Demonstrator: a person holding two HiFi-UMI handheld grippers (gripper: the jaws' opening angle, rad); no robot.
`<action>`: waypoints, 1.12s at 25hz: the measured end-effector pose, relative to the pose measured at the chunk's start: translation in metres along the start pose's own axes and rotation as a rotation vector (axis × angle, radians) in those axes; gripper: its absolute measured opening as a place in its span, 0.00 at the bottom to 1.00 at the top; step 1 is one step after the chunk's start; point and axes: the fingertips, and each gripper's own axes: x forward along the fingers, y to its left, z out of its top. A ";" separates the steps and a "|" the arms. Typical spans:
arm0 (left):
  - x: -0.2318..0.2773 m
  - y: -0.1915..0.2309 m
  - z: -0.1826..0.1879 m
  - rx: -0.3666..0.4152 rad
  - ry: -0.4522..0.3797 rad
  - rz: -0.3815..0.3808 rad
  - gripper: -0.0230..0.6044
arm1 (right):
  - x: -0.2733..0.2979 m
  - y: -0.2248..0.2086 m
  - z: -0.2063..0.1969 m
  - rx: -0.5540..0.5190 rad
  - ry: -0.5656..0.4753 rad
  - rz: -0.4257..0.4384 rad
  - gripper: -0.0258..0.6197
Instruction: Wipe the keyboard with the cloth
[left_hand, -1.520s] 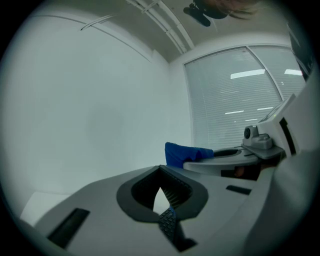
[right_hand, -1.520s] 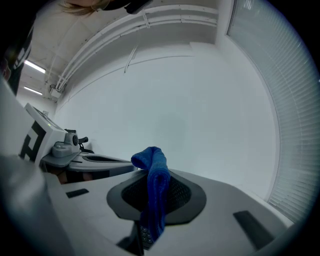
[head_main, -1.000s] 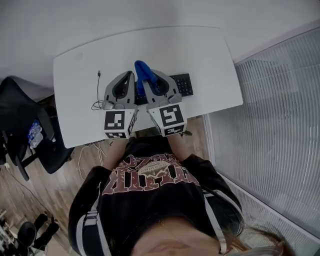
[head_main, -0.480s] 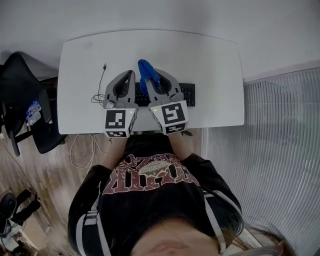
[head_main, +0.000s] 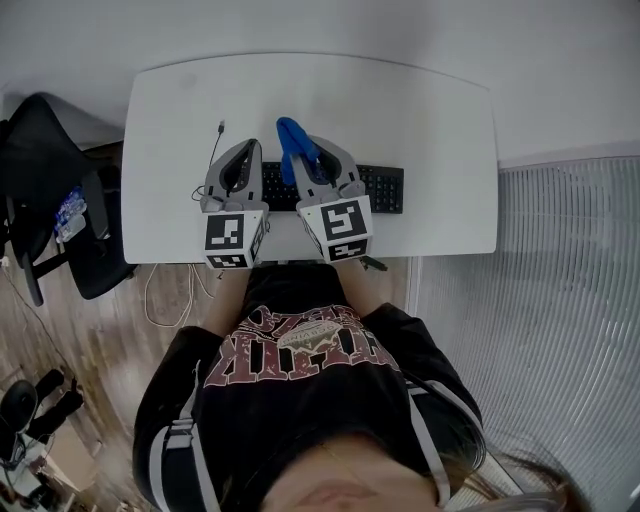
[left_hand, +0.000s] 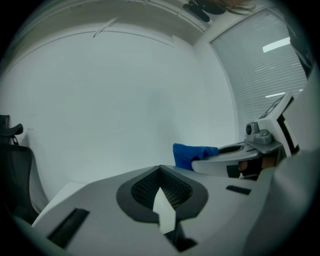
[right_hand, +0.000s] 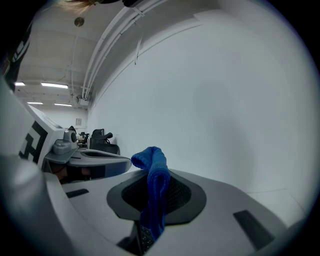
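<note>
White and rounded at the corners, the surface (head_main: 420, 100) fills the upper half of the head view, with a black chair (head_main: 40, 170) off its left edge and a thin cable (head_main: 213, 150) lying on it toward the upper left. The keyboard (head_main: 385, 188) lies near the front edge, its long axis running left to right across the frame. Both tools hang over its left and middle parts, so only its right end shows clear.

The right hand-held gripper (head_main: 308, 160) has its jaws pinched together on the cloth (head_main: 293, 138). A blue fold stands out past the tips, toward the top of the frame and over or just beyond the far edge of the keyboard. In the right gripper view the cloth also runs down between the pads, and a few keys show directly beneath them, so the keyboard sits right under this tool. I cannot tell whether the cloth touches the keys.

The left hand-held gripper (head_main: 248, 150) is closed on nothing, its tips meeting over bare surface just left of the cloth.

My judgement is that the wiping falls to the right side: the uncovered keys lie to its right in the frame, so a stroke would run along the long axis, with the cloth tipped down onto the keys.
</note>
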 end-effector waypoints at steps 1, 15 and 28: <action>0.000 0.003 -0.005 -0.001 0.012 -0.004 0.08 | 0.002 0.002 -0.004 0.004 0.011 -0.003 0.14; -0.005 0.061 -0.089 -0.049 0.195 0.013 0.08 | 0.055 0.031 -0.059 -0.002 0.170 0.004 0.14; -0.016 0.076 -0.180 -0.159 0.392 -0.080 0.08 | 0.103 0.084 -0.122 -0.110 0.376 0.071 0.14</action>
